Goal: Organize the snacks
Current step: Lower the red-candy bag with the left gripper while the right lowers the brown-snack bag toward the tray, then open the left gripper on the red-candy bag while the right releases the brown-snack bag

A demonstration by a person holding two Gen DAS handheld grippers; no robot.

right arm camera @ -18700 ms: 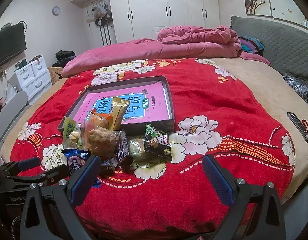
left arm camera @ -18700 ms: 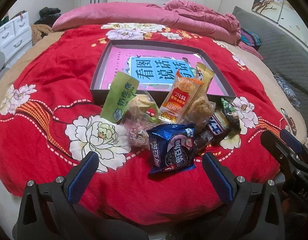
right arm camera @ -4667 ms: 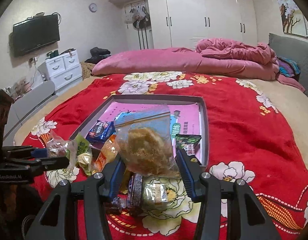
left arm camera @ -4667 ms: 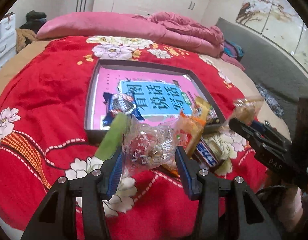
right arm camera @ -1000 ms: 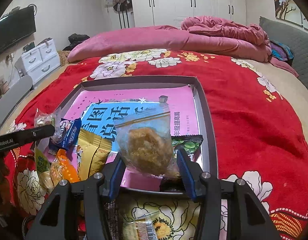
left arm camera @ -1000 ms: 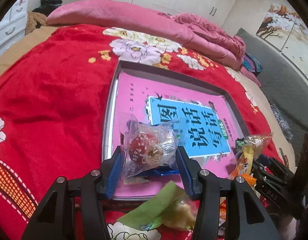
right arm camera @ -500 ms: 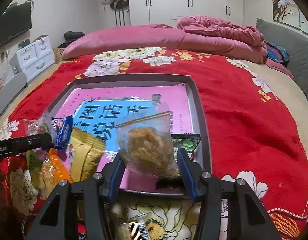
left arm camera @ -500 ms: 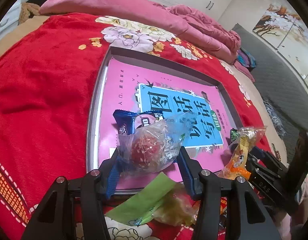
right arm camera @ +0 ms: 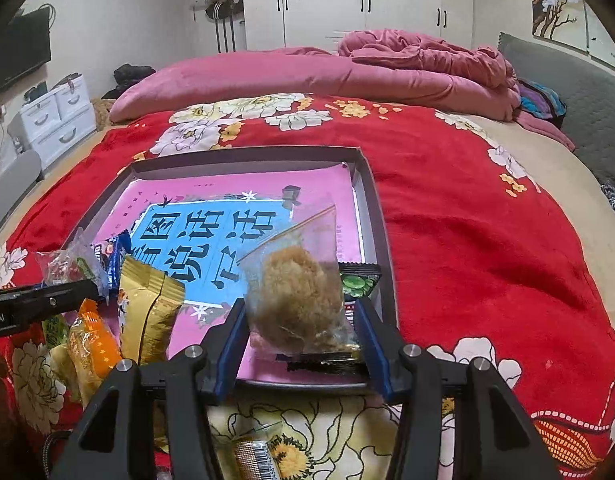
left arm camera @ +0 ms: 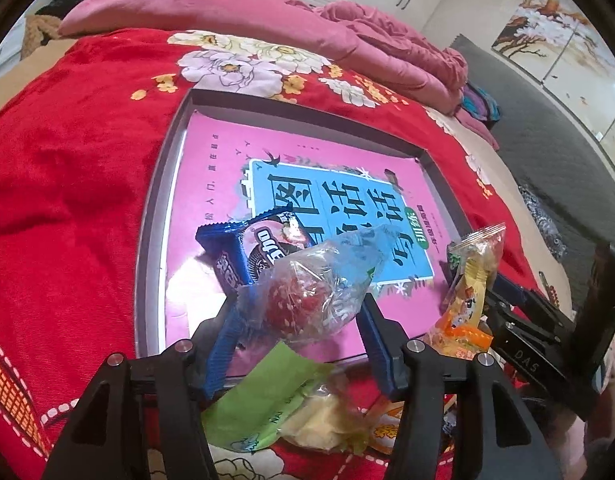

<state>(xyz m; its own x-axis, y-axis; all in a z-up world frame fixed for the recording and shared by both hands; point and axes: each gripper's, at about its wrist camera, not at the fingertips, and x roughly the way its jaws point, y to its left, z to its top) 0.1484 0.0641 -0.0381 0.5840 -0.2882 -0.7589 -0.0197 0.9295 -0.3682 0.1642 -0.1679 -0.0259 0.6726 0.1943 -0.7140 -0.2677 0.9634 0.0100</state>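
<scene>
Red candy bag [left arm camera: 307,300] between opening left hand-held gripper [left arm camera: 299,316], over tray [left arm camera: 155,184]

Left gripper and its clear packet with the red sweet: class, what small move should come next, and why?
Probably finish opening the left gripper. Its jaws are opening, with the clear packet between them, hanging over the tray next to the blue cookie pack. Letting go should drop it inside.

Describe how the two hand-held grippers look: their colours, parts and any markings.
Both look alike: a black frame with silver bolt heads and two fingers lined with ribbed blue pads. The left hand-held gripper bears white lettering on its side; the right hand-held gripper bears pale letters "DAS".
</scene>
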